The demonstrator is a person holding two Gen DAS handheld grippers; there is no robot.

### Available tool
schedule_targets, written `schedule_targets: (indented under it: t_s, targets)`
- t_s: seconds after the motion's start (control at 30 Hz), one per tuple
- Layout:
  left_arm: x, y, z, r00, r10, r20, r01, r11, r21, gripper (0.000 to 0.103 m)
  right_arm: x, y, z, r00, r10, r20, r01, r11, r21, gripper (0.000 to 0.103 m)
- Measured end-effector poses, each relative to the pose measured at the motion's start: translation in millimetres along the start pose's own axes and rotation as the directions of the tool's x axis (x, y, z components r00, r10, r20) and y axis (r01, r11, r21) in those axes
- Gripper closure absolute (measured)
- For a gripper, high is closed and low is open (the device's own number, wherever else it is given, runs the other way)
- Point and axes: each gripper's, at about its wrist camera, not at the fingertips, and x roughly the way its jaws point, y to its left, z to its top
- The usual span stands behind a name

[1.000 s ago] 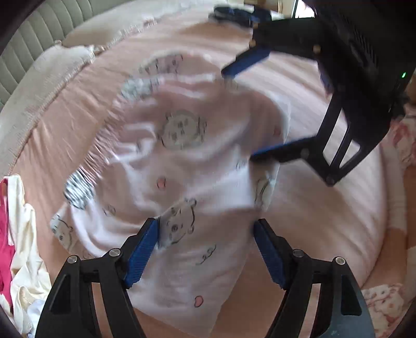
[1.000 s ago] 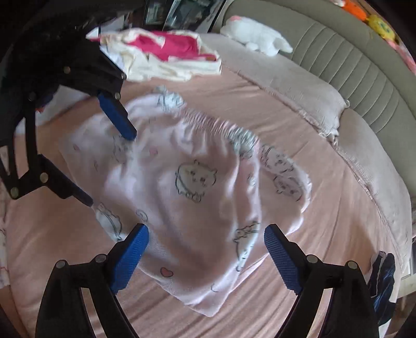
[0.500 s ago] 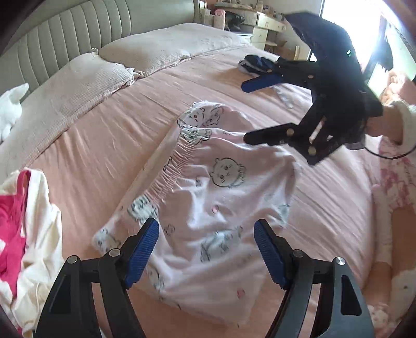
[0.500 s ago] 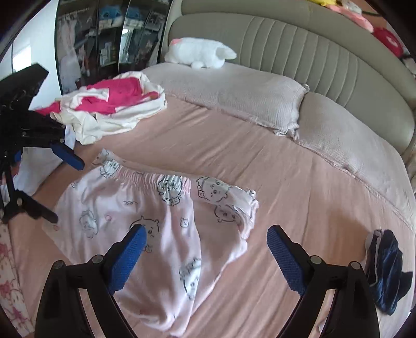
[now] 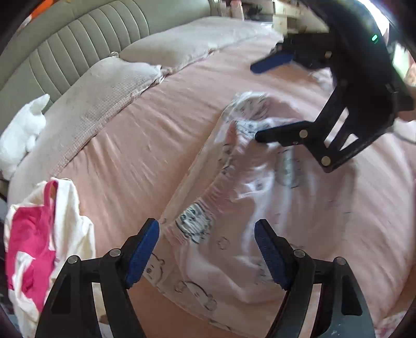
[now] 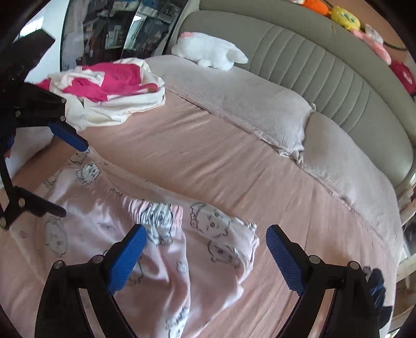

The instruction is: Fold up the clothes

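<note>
Pink pajama pants (image 6: 166, 260) spread rumpled on pink bed sheet (image 6: 208, 161), under left hand-held gripper (image 5: 206, 251) and right hand-held gripper (image 6: 205, 257), jaws apart, empty. Beyond: pink-and-white clothes pile (image 6: 109, 88), pillows (image 6: 247, 98), white plush toy (image 6: 210, 50).

A pink-sheeted bed (image 6: 197, 145) with a ribbed grey headboard (image 6: 306, 52), possibly mirrored wardrobe doors (image 6: 124, 23) behind.

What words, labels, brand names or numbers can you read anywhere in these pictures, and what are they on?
None can be read.
pink pyjama bottoms: cartoon animal prints only, no lettering.
pink and white clothes pile: no print visible.
shelves behind the bed: items too small and blurred to read.
left gripper and right gripper: no markings visible.
</note>
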Motion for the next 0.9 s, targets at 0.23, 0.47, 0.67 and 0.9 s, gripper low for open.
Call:
schedule_targets:
  t_s: [0.23,0.47,0.67,0.9]
  targets:
    - [-44.6,29.5,-12.7,0.996,-0.057,0.072,0.070,0.978,-0.196,0.026,10.3,-42.6,16.9,0.999,-0.022,0.037,0.014,0.979,0.205,0.009]
    - [-31.0,-31.4,-37.2,0.970,-0.243,0.005,0.243,0.970,-0.023,0.026,-19.9,-27.1,-34.9,0.982,0.166,-0.088,-0.162,0.986,0.046,0.009]
    - [-30.0,-43.6,-55.6,0.965,-0.217,-0.145,0.223,0.974,0.029,0.020,-27.6,-13.2,-96.6,0.975,0.093,-0.202,-0.109,0.991,-0.071,0.009]
    - [-46.5,17.1,-69.9,0.914,-0.391,-0.106,0.262,0.769,-0.583,0.021,-44.9,-65.1,-106.0,0.954,0.265,-0.142,-0.209,0.923,0.322,0.009]
